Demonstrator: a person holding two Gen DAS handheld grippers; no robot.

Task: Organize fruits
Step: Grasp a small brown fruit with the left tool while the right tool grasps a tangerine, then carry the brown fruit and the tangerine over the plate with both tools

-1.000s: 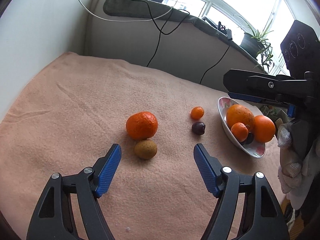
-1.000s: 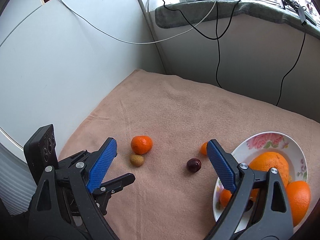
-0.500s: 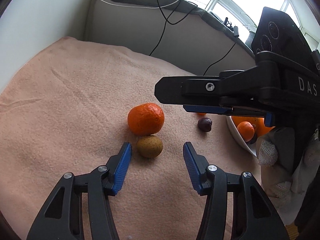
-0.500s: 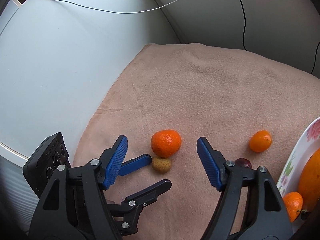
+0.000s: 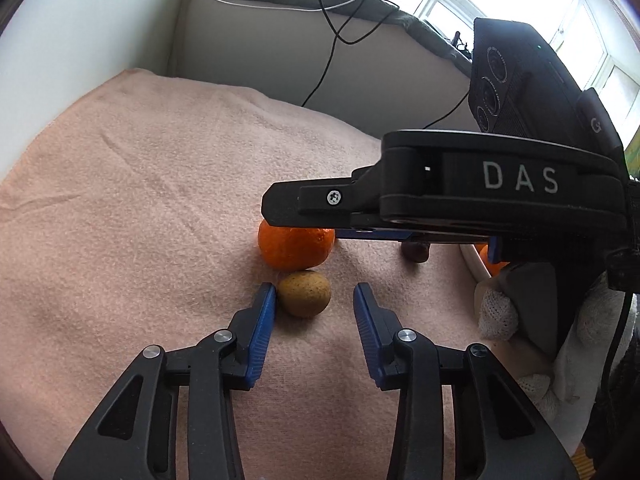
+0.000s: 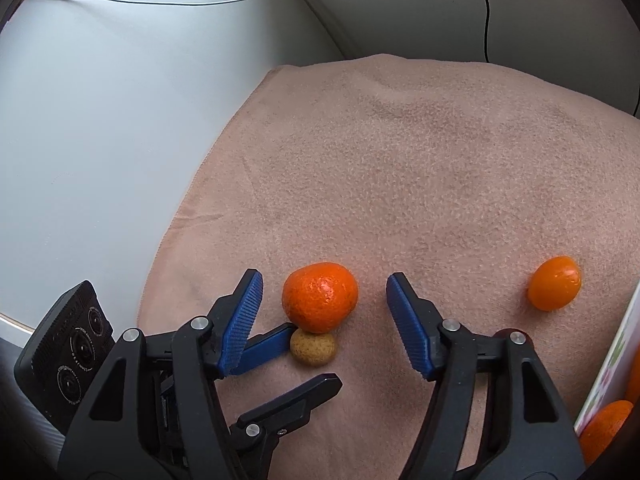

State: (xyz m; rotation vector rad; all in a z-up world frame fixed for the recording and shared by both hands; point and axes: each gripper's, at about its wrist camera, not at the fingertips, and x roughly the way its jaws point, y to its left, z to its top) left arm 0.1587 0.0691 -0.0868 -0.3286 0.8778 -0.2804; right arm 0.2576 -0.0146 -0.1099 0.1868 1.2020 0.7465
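Note:
On the pink blanket (image 5: 140,200), a brown kiwi-like fruit (image 5: 305,294) lies just in front of a mandarin (image 5: 294,250). My left gripper (image 5: 314,300) straddles the brown fruit with its jaws closing. The left pad is at the fruit's side and the right pad stands clear of it. My right gripper (image 6: 325,280) hangs over the mandarin (image 6: 320,296), which sits between its closing jaws, untouched. The brown fruit (image 6: 313,347) shows below it, between the left gripper's (image 6: 313,356) fingers. In the left wrist view the right gripper (image 5: 440,200) crosses above the mandarin and hides its top.
A small orange kumquat (image 6: 554,283) and a dark plum-like fruit (image 6: 505,332) lie to the right. A flowered plate (image 6: 616,344) with oranges (image 6: 604,424) stands at the right edge. Walls close the left and far sides, and cables hang at the back.
My right gripper swung left from the plate and came down over the mandarin. Both grippers' jaws narrowed. The left gripper edged forward around the brown fruit.

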